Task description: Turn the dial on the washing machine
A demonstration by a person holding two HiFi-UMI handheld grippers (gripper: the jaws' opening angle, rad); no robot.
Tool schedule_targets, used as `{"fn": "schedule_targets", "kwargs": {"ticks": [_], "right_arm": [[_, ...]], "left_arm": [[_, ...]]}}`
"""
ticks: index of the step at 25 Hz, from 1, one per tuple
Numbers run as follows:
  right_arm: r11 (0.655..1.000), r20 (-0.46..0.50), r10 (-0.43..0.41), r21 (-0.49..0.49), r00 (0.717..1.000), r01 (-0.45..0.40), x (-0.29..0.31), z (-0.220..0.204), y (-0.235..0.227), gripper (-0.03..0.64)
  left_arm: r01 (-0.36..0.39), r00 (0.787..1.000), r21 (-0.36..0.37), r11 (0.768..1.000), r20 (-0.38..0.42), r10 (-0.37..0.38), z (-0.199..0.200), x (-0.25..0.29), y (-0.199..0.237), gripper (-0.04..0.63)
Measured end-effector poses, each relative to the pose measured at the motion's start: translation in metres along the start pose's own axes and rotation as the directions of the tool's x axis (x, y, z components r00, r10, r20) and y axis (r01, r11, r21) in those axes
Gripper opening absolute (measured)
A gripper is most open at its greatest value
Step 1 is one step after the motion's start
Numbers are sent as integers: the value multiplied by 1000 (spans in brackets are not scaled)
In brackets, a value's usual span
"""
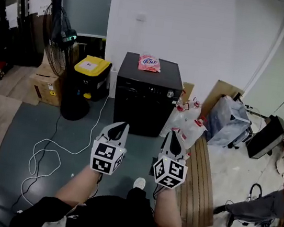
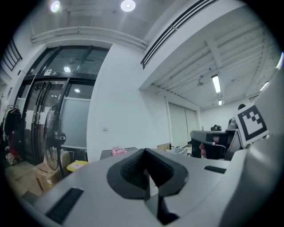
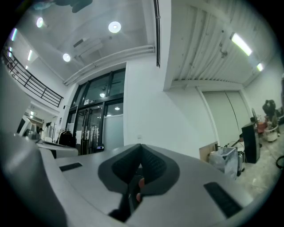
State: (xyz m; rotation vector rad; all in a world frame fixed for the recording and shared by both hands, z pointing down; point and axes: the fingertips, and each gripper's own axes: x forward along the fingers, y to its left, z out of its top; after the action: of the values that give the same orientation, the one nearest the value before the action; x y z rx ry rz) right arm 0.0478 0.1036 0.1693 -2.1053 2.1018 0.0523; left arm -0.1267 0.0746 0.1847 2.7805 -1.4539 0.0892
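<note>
Left gripper (image 1: 119, 128): jaws were together, nothing between them, pointing forward | Right gripper (image 1: 173, 137): jaws were together, nothing between them, pointing forward | left forearm (image 1: 79, 186), right forearm (image 1: 165, 214): bare, side by side, grippers near but apart.

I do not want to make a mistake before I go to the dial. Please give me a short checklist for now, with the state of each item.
1. Dial on the washing machine in sight: ok.
2. Right gripper empty: ok.
3. Right fingers open for the dial: not ok, they are together.
4. Left gripper empty, fingers together: ok.
5. Grippers close to the dial: not ok, both are well short of the machine.
6. Dial's present setting: cannot tell, too small.
</note>
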Motion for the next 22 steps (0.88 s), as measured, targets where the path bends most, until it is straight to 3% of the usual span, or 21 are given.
{"fn": "schedule_targets", "kwargs": {"ticks": [12, 22], "right_arm": [[999, -65, 36, -1, 997, -36, 155, -34, -74, 0], [995, -105, 102, 2, 989, -103, 302, -44, -134, 0]], "left_arm": [[-1, 997, -30, 1000, -78, -1, -6, 170, 11, 6], [-23, 998, -76, 997, -67, 17, 10, 321, 31, 6]]}}
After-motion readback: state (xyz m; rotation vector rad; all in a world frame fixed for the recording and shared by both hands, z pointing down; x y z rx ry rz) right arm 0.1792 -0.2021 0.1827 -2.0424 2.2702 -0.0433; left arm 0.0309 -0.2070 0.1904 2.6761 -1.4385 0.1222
